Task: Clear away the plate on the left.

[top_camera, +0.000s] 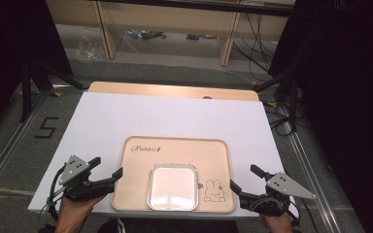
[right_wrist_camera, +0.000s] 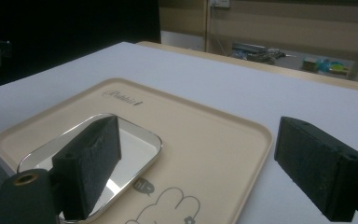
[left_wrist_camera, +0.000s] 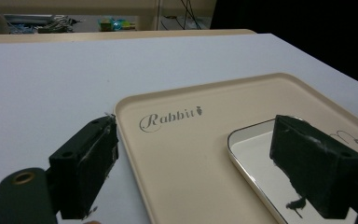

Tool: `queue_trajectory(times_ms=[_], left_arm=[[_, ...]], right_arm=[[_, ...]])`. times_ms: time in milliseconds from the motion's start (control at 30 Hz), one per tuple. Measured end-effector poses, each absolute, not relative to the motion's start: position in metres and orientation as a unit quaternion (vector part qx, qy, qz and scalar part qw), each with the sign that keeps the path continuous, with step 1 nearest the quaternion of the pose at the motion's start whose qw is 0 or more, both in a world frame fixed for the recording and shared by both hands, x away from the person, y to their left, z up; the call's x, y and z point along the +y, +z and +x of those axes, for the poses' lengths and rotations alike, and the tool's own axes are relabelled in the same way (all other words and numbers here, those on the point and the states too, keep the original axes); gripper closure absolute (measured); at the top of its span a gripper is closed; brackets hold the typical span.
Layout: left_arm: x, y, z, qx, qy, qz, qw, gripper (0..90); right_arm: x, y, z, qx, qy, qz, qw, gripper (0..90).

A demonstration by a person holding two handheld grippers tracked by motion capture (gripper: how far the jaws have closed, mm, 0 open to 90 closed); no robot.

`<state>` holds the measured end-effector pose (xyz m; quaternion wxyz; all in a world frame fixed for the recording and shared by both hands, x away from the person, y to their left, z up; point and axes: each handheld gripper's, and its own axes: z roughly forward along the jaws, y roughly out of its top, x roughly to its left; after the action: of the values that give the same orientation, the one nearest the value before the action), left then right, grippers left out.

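Right now I hold my left hand-held gripper [top_camera: 108, 169] at the near left of the desk [top_camera: 102, 116], just beside the left rim of the beige tray [top_camera: 136, 189]. Its jaws stand wide apart and have hold of nothing. In the left gripper view, one jaw hangs over the white desk surface [left_wrist_camera: 42, 84] just outside the tray's [left_wrist_camera: 182, 154] left rim, and the other hangs over the shiny metal dish [left_wrist_camera: 256, 158] that lies in the tray.

My right hand-held gripper [top_camera: 243, 177] sits at the near right of the desk, just off the right rim of the tray. Its jaws too are spread wide and grip nothing. In the right gripper view, one jaw hangs in front of the dish [right_wrist_camera: 135, 140] and the other over the desk [right_wrist_camera: 242, 88] outside the tray's [right_wrist_camera: 214, 149] rim.

The tray lies flat toward the near edge of the desk, about midway between its left and right edges. It bears the word "Rabbit" [top_camera: 148, 149] near its far left corner and a small rabbit drawing [top_camera: 214, 191] near its near right corner. The square metal dish [top_camera: 173, 187], with rounded corners, rests flat in the near middle of the tray, just left of the rabbit drawing. Both hand-held grippers stand apart from the dish, and it lies between them.
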<state>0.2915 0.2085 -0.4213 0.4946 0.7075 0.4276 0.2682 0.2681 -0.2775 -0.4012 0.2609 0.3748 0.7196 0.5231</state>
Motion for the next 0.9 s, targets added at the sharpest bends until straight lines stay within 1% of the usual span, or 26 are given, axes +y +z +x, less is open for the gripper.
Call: queue_trajectory(times_ms=[33,67,167,200,267,300,633,733,767,900], left_arm=[[0.208,-0.421,0.291,0.428,0.268,0.708,0.495,14.9],[0.206,-0.421,0.288,0.45,0.258,0.697,0.496,15.0],[0.207,-0.421,0.287,0.44,0.263,0.7,0.497,14.9],[0.205,-0.421,0.285,0.452,0.256,0.693,0.5,14.9],[0.207,-0.421,0.284,0.438,0.263,0.701,0.497,14.9],[0.205,-0.421,0.282,0.45,0.258,0.695,0.498,14.9],[0.204,-0.421,0.278,0.452,0.254,0.694,0.5,14.9],[0.205,-0.421,0.279,0.448,0.257,0.697,0.497,14.9],[0.209,-0.421,0.283,0.419,0.272,0.711,0.494,14.9],[0.208,-0.421,0.282,0.423,0.27,0.709,0.496,14.9]], right_arm=[[-0.278,-0.401,0.268,0.72,0.523,0.375,0.261,15.2],[-0.277,-0.401,0.268,0.719,0.523,0.375,0.261,15.2],[-0.277,-0.401,0.268,0.719,0.523,0.375,0.262,15.2],[-0.277,-0.401,0.268,0.719,0.523,0.375,0.262,15.2],[-0.278,-0.401,0.268,0.72,0.523,0.374,0.261,15.2],[-0.278,-0.401,0.268,0.719,0.524,0.374,0.261,15.2],[-0.277,-0.401,0.268,0.72,0.523,0.374,0.261,15.2],[-0.277,-0.401,0.268,0.72,0.523,0.374,0.261,15.2],[-0.277,-0.401,0.268,0.721,0.523,0.372,0.261,15.2],[-0.277,-0.401,0.268,0.721,0.523,0.373,0.261,15.2]])
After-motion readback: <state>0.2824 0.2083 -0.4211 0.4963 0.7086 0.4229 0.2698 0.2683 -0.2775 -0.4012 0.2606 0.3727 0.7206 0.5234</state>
